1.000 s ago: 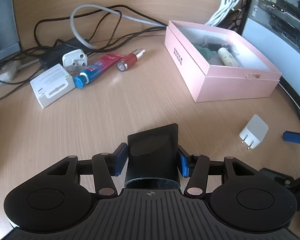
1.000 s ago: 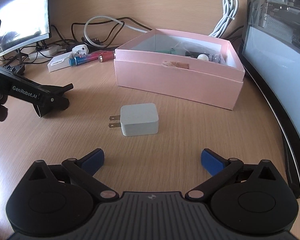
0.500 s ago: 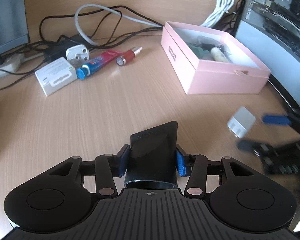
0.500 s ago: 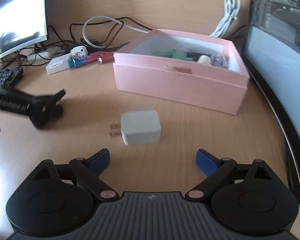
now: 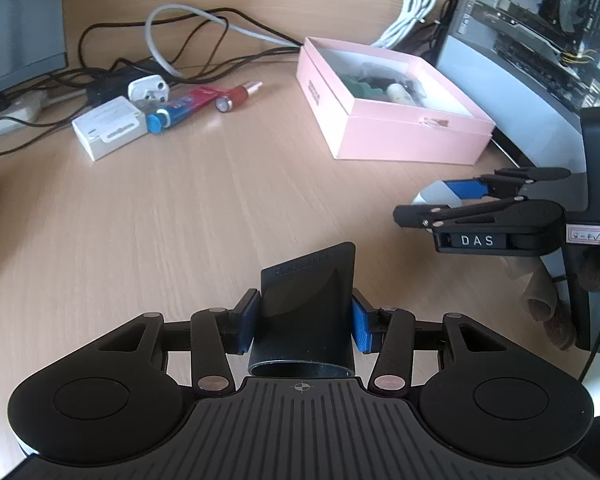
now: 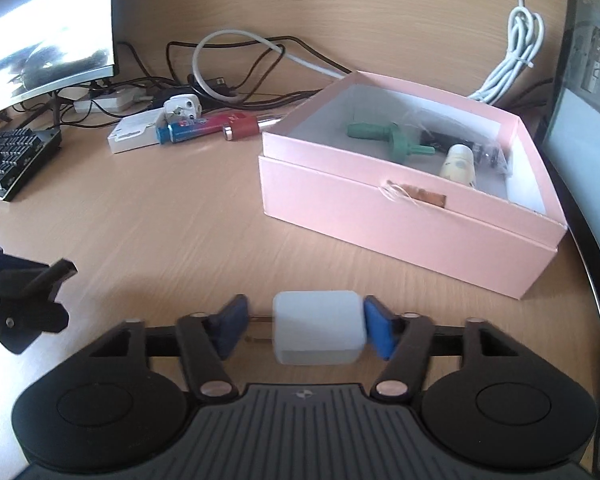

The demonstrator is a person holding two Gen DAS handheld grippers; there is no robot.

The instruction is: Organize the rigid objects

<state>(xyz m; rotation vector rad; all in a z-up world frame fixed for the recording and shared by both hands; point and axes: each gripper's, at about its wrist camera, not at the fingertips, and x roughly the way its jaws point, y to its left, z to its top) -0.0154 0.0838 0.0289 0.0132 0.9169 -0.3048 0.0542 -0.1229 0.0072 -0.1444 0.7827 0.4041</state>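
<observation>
Now the right hand-held gripper (image 6: 302, 334) has moved in around the white charger (image 6: 318, 330), which was lying free on the counter (image 6: 180, 220) near its right edge a moment ago; its fingers (image 6: 378, 332) pinch the charger's body and prongs. The left hand-held gripper (image 5: 302, 322) still squeezes the black nozzle (image 5: 306, 308). Both pieces look ready to go into the pink box (image 6: 400, 216).

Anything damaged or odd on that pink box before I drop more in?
Yes: the pink box has a torn patch on its front wall, a brownish strip with frayed white fibres. The box otherwise sits flat and open; nothing spilled.
</observation>
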